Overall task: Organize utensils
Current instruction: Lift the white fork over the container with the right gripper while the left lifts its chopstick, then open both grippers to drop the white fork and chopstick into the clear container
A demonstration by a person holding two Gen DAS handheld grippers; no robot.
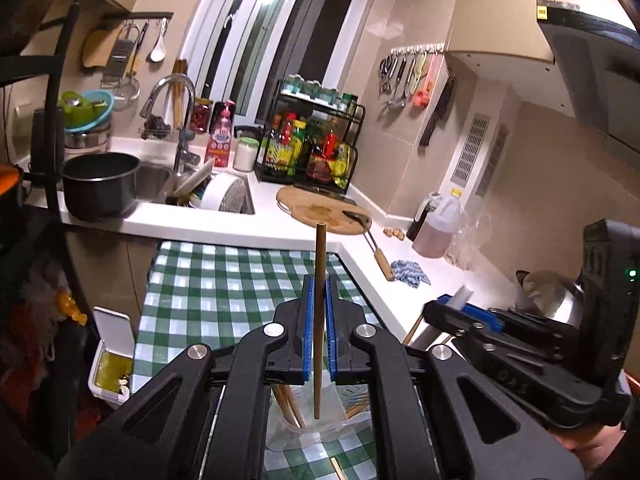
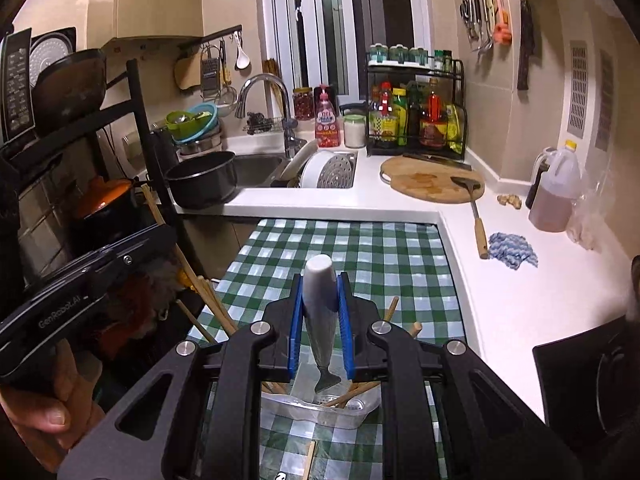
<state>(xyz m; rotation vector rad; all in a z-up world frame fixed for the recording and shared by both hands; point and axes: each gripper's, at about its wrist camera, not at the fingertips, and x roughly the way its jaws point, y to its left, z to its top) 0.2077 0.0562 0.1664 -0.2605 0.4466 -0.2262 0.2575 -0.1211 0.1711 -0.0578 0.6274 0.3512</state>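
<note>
Over a checked tablecloth (image 2: 360, 248) in a small kitchen, both grippers hang above a clear tub (image 2: 320, 410) that already holds several wooden chopsticks (image 2: 352, 394). The left gripper (image 1: 319, 332) is closed on one chopstick (image 1: 320, 280), held upright with its lower tip just above the tub's mouth. The right gripper (image 2: 321, 332) clamps the white handle of a small metal-bladed tool (image 2: 320, 312), its blade pointing down into the tub. The job looks partly done: some sticks are in the tub, these two pieces appear ready to drop in, and at least one more stick (image 2: 310, 460) lies loose on the cloth near the bottom edge of the right view. A further cluster of sticks (image 2: 212, 308) shows to the left of the right gripper; whether they stand in the tub or are held elsewhere cannot be told. Count: two grippers, one tub, one held chopstick, one held tool; the sticks in the tub overlap too much to number exactly, though at least three show. A spatula (image 2: 474, 204) resting on the cutting board (image 2: 424, 180) on the counter (image 2: 516, 292) lies well apart from the tub.
</note>
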